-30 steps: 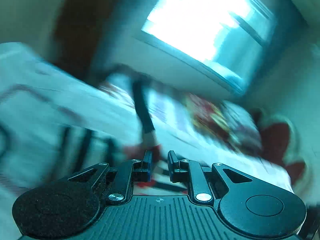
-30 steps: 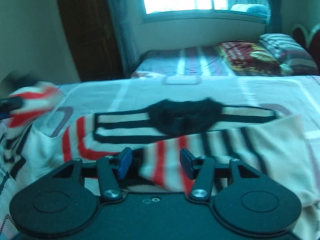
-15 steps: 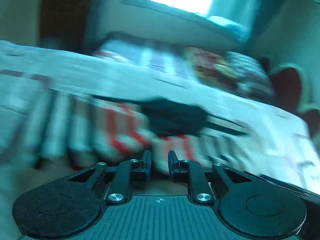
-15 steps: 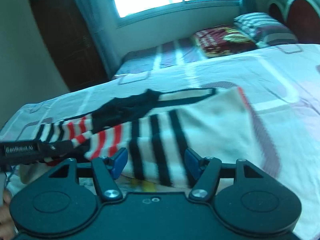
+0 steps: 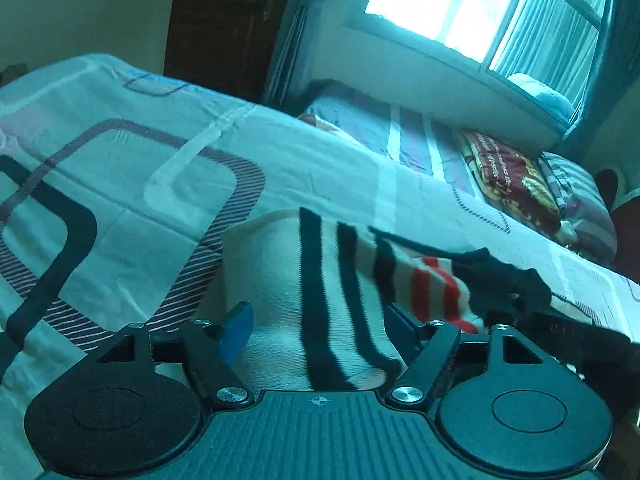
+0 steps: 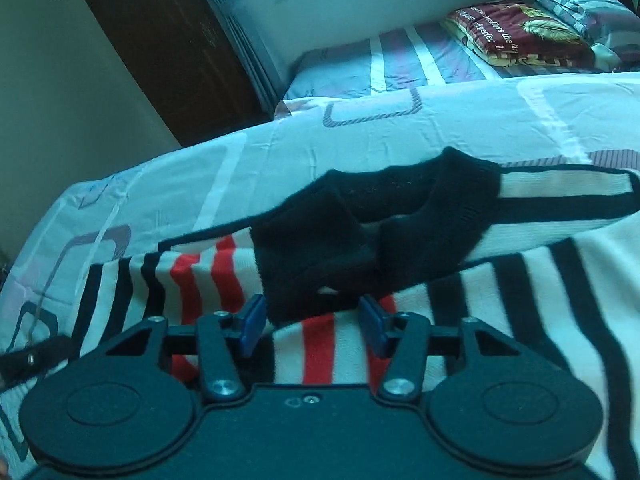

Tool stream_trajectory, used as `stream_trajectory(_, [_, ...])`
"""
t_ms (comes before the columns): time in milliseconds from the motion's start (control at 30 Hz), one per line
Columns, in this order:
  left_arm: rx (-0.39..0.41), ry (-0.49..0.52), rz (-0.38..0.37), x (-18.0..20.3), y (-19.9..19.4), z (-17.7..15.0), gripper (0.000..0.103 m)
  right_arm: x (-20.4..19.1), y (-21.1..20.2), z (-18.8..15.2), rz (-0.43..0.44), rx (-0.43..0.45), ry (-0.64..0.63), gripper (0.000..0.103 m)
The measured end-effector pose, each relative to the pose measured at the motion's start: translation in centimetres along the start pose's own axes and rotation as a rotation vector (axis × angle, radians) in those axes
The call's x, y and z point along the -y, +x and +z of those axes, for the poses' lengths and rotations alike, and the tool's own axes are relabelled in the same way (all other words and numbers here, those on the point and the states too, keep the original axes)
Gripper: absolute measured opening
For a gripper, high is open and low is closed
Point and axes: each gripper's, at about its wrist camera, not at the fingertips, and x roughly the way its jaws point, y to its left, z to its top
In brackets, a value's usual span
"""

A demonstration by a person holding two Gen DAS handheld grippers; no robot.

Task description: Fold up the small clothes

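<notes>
Where the striped sweater point(image 6: 500, 312) runs under both tools, its near edge is hidden, and its right side is cut off. It lies spread on the bed point(image 5: 132, 184), black collar point(image 6: 372, 232) rumpled. The left hand-held gripper point(image 5: 318, 326) is opening, cloth between its spread jaws, unpinched. The right hand-held gripper point(image 6: 312, 322) is closing, collar edge between them, pads apparently not yet pressing.

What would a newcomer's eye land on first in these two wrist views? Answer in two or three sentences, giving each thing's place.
The striped sweater, cream with black and red bands and a black collar, lies spread on the patterned bedsheet right before both grippers. Behind it, a bright window glares above a second bed with a dark red folded blanket.
</notes>
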Motion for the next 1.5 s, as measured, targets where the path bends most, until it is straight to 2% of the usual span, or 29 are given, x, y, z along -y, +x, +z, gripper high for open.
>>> stream_trajectory(67, [-0.003, -0.010, 0.002, -0.5, 0.2, 0.0, 0.072, -0.3, 0.5, 0.1, 0.015, 0.013, 0.014, 0.032])
stream_trajectory(100, [-0.005, -0.016, 0.004, -0.7, 0.3, 0.1, 0.072, -0.5, 0.9, 0.1, 0.025, 0.010, 0.022, 0.031])
stream_trajectory(133, [-0.006, -0.022, 0.007, -1.0, 0.3, 0.1, 0.072, -0.8, 1.2, 0.1, 0.025, 0.015, 0.018, 0.025])
stream_trajectory(167, [-0.009, -0.026, 0.009, -1.1, 0.4, 0.1, 0.072, -1.2, 1.3, 0.0, 0.013, 0.027, 0.003, 0.009])
stream_trajectory(233, [-0.010, -0.028, 0.012, -1.3, 0.3, 0.1, 0.072, -1.7, 0.5, 0.0, 0.007, 0.071, -0.001, 0.007])
stream_trajectory(400, [0.024, -0.004, -0.016, -0.8, -1.2, 0.4, 0.072, -2.1, -6.9, 0.1, -0.052, 0.297, -0.092, 0.006])
stream_trajectory(500, [0.030, 0.008, -0.051, 0.2, -1.9, 0.2, 0.072, -0.2, -11.7, -0.4, -0.116, 0.378, -0.099, 0.006])
stream_trajectory(600, [0.019, 0.052, -0.080, 2.0, -2.2, -0.7, 0.072, 2.9, -15.8, -2.1, -0.184, 0.413, -0.062, 0.006])
stream_trajectory(667, [-0.003, 0.082, -0.096, 3.4, -1.9, -1.7, 0.072, 5.1, -17.1, -3.7, -0.255, 0.393, -0.054, 0.006])
stream_trajectory(767, [-0.058, 0.126, -0.095, 5.2, -0.7, -3.2, 0.072, 8.8, -16.5, -6.0, -0.350, 0.303, 0.013, 0.006])
stream_trajectory(833, [-0.104, 0.147, -0.059, 5.9, 0.4, -4.4, 0.072, 10.7, -15.2, -6.7, -0.340, 0.209, 0.071, 0.007])
stream_trajectory(933, [-0.124, 0.144, -0.033, 5.7, 1.1, -5.4, 0.072, 12.1, -15.6, -7.4, -0.276, 0.201, 0.142, 0.029])
stream_trajectory(1033, [-0.124, 0.116, -0.035, 5.4, 1.0, -5.3, 0.072, 13.5, -16.9, -7.8, -0.257, 0.232, 0.208, 0.045])
stream_trajectory(1067, [-0.129, 0.097, -0.036, 5.2, 1.0, -5.2, 0.072, 13.7, -17.0, -7.8, -0.262, 0.237, 0.218, 0.046])
stream_trajectory(1133, [-0.135, 0.049, -0.039, 4.7, 1.2, -4.8, 0.072, 14.2, -16.5, -7.6, -0.233, 0.211, 0.242, 0.040])
stream_trajectory(1167, [-0.136, 0.029, -0.040, 4.5, 1.3, -4.7, 0.072, 14.2, -16.1, -7.5, -0.215, 0.198, 0.246, 0.030])
stream_trajectory(1200, [-0.137, 0.014, -0.037, 4.3, 1.5, -4.5, 0.072, 14.3, -15.9, -7.5, -0.210, 0.198, 0.245, 0.025])
stream_trajectory(1267, [-0.140, -0.028, -0.033, 3.8, 2.0, -3.9, 0.072, 14.2, -15.7, -7.5, -0.241, 0.206, 0.250, 0.009])
stream_trajectory(1333, [-0.139, -0.076, -0.029, 3.2, 2.5, -3.3, 0.072, 13.9, -16.0, -7.8, -0.252, 0.217, 0.236, 0.007])
stream_trajectory(1400, [-0.130, -0.110, -0.020, 2.7, 3.0, -2.8, 0.072, 13.2, -16.0, -8.6, -0.308, 0.188, 0.172, 0.007])
stream_trajectory(1433, [-0.127, -0.121, -0.013, 2.5, 3.1, -2.6, 0.072, 13.4, -15.6, -9.1, -0.328, 0.157, 0.164, 0.006])
stream_trajectory(1500, [-0.130, -0.130, 0.000, 2.5, 3.1, -2.4, 0.072, 13.6, -16.1, -9.5, -0.338, 0.162, 0.182, 0.006])
